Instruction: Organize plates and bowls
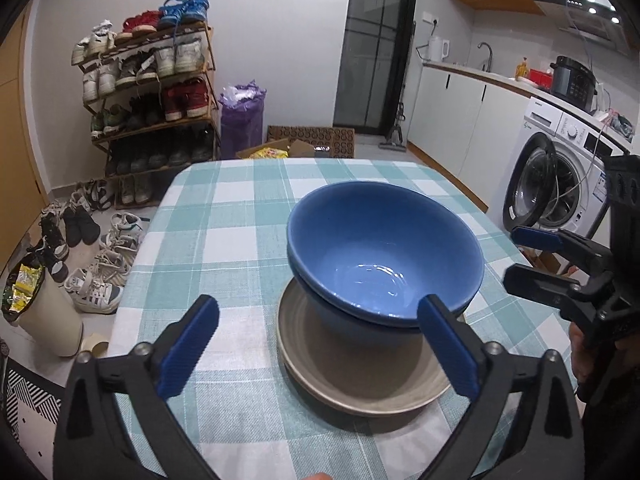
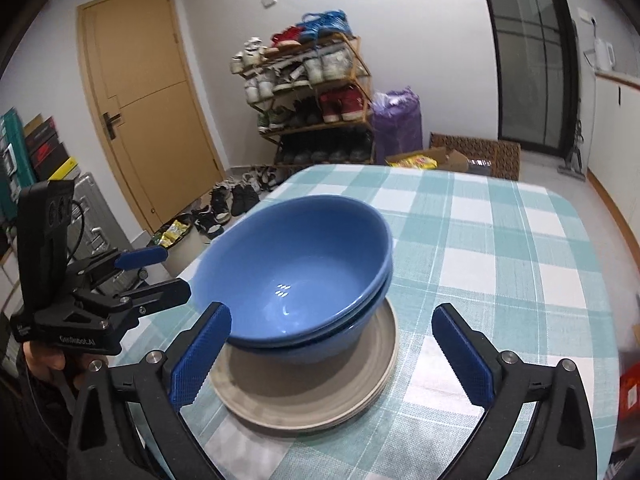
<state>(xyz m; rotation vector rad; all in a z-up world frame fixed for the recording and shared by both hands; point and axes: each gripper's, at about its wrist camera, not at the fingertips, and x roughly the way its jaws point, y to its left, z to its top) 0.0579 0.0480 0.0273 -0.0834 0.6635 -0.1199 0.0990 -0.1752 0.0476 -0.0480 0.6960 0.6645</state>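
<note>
Blue-padded fingers of the left gripper [image 1: 318, 344] fill the bottom of its own view, spread wide with nothing between them; the jaws are open and the pads touch no crockery. Just ahead of them, slightly toward the right finger, sits the stack: two blue bowls [image 1: 384, 256] nested one inside the other, resting on grey plates [image 1: 360, 376], at least two judging by the layered rims. The right gripper [image 2: 332, 354] is likewise spread and empty, with the same stack just ahead and a little toward its left finger. Each gripper appears at the edge of the other's view, flanking the stack and apart from it.

Judging by how things lie, the organizing looks nearly or wholly finished: bowls with bowls, plates with plates, all in one pile on the checked tablecloth [image 1: 224, 220], and no other dish shows on the cloth in either view. What might remain, if anything, is squaring the pile, since the bowls sit off-centre on the plates, toward the far side from both grippers.

Bowls and plates are round, so there is no long axis across the table. The bowls open upward, the upper one tipped slightly in the lower, and the stack's axis runs roughly vertical.
</note>
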